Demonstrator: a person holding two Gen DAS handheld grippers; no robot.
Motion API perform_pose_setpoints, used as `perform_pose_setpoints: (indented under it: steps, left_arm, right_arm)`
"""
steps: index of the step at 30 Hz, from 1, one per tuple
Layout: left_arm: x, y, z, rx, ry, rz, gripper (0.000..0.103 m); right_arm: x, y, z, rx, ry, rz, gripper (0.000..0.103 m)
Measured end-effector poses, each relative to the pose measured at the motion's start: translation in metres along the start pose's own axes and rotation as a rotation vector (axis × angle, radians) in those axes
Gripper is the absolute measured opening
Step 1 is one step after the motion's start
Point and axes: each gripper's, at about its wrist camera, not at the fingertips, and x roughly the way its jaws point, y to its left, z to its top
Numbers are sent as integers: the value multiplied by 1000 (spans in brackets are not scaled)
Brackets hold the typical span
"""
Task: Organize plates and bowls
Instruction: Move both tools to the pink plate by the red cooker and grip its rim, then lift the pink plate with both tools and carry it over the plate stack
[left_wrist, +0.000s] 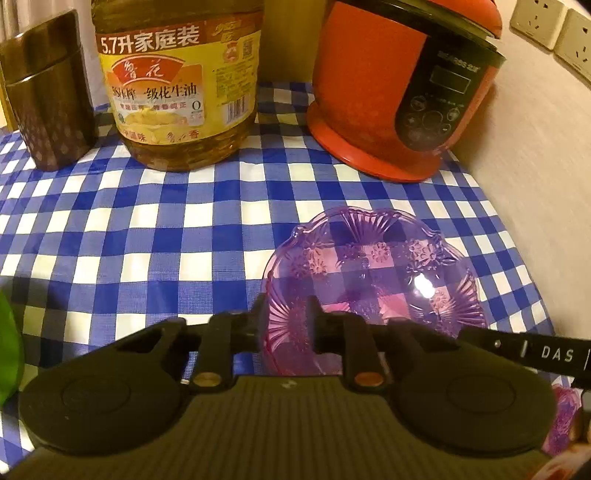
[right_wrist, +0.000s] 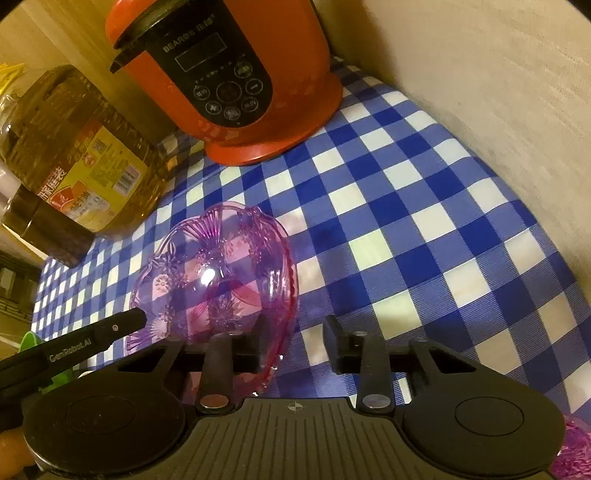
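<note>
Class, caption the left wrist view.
Left claw straddling the rim of a purple bowl on a checked tablecloth.

You are working in a home kitchen: a red electric cooker, a large cooking-oil jug and a checked tablecloth cover the bench.

The bowl sits near on the bench. Far behind: tin left, oil bottle middle, cooker right.

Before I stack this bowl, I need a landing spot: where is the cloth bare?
Bare checked tablecloth lies left of the purple bowl, in front of the oil jug and brown canister. Another patch runs between bowl and wall. Crowded at the back, around the red cooker.
</note>
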Motion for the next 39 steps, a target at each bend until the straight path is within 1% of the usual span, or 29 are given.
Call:
perform_pose_setpoints:
  steps: [2,5,6,8,12,15,18,24,31,36,39]
  left_arm:
    - [0,2,1,-8,-4,-3,13]
    - [0,5,3,-27,-2,15,13]
    - [0,7,3,-39,2,13,13]
    - [3,11,3,-58,17,-4,13]
    - [4,14,2,-70,30,-25,12]
    - [3,17,2,-91,32,-28,8]
    - [2,18,1,-92,36,-26,5]
    - [-11,15,0,-86,12,-40,4]
    - [-45,6,-1,-92,-36,-79,4]
    - [-79,-5,-12,-101,-56,-115,4]
    - [-99,-17,-24,-83,-63,-124,4]
  right_arm:
    - [1,0,0,4,2,0,26]
    - [2,0,0,11,4,10,19]
    - [2,0,-1,13,4,11,13]
    - [3,0,-1,15,7,15,10]
    - [3,-1,-1,23,2,21,9]
    - [3,-1,-1,25,1,25,9]
    - [2,-1,-1,19,-2,27,9]
    - [-12,2,1,4,-33,25,8]
    - [-47,0,-3,2,-74,37,8]
    - [-82,-5,-18,-6,-99,33,8]
    - [-105,-10,-31,-5,-108,34,8]
